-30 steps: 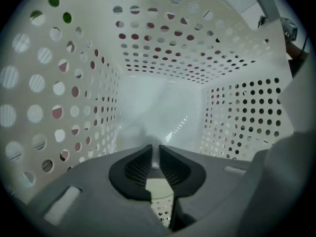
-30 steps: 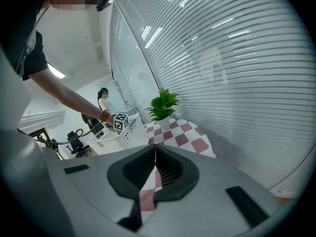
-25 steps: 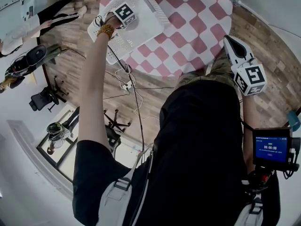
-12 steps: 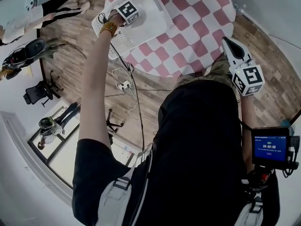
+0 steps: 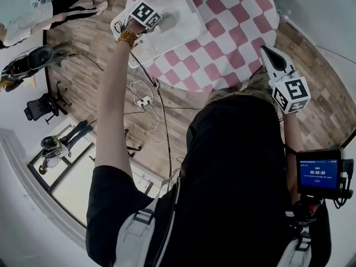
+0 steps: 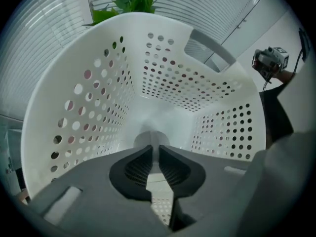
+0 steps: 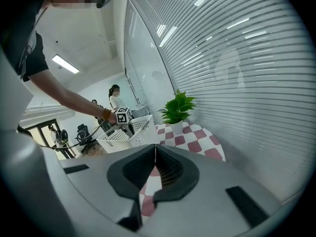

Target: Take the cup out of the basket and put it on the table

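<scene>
Left gripper view shows you the cup (image 6: 150, 138): a pale, round thing on the floor of the white basket (image 6: 98, 98), right at the tips of your left gripper (image 6: 154, 149). Those tongs are closing. Only a thin gap shows between them, with a pale strip in it, and the pads do not look pressed on the cup. The basket walls, full of small holes, stand all around the gripper, so it is reaching well down inside. From your head view the cup (image 5: 167, 21) is a grey round spot in the basket (image 5: 186, 7), just beside the marker cube on your left hand's tool. The basket sits near the edge of the round table (image 5: 222, 32) with red and white squares, and part of it hangs out past the edge over the wooden floor (image 5: 100, 54). Your right gripper (image 7: 155, 149) is well apart from the basket, by the near edge of the table, close to your body. Its tongs are closed tight with nothing between them. Past them, across the table, you can see the basket (image 7: 131, 132) and a green plant (image 7: 177, 110) in a white pot.
</scene>
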{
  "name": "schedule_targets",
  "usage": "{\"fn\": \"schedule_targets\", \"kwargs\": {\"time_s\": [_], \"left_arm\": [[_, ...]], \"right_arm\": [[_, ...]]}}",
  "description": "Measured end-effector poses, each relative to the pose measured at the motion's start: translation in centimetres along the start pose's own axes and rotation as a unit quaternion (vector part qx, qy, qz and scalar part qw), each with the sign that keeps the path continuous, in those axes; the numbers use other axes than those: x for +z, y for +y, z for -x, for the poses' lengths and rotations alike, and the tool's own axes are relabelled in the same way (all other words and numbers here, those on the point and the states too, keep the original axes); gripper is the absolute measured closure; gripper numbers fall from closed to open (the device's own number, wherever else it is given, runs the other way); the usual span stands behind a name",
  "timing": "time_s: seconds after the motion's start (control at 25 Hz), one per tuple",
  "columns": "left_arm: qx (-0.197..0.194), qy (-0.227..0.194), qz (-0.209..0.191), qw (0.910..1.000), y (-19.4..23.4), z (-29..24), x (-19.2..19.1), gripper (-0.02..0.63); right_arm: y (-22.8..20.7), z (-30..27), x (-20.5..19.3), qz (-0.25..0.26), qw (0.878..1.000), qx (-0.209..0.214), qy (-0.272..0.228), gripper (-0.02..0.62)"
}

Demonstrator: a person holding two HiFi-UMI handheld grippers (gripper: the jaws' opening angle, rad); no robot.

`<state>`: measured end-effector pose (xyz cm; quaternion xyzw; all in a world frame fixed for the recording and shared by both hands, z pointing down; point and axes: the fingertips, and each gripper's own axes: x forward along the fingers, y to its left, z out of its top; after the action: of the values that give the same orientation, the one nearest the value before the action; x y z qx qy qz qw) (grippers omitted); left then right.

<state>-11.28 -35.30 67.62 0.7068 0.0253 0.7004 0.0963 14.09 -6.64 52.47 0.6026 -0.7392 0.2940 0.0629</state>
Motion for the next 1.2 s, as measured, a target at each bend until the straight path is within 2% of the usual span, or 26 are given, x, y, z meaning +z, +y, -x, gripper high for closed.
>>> {"fn": "schedule_targets", "kwargs": {"time_s": [0.44,0.92,1.2], "left_arm": [[-0.019,-0.107,0.068,0.9917,-1.7,1.3,0.3,0.561],[0.010,-0.168,0.088,0.9818,-1.7,3.0,-1.3,0.563],[0.013,-0.222,0.102,0.9695,-3.0,5.0,-0.4,0.563]], "right_arm": [[0.8,-0.5,0.0,0.015,1.000,0.021,0.007,0.586],[2.7,-1.9,0.3,0.049,0.998,0.048,0.013,0.586],[3.2,-2.7,1.2,0.080,0.995,0.066,0.014,0.586]]}}
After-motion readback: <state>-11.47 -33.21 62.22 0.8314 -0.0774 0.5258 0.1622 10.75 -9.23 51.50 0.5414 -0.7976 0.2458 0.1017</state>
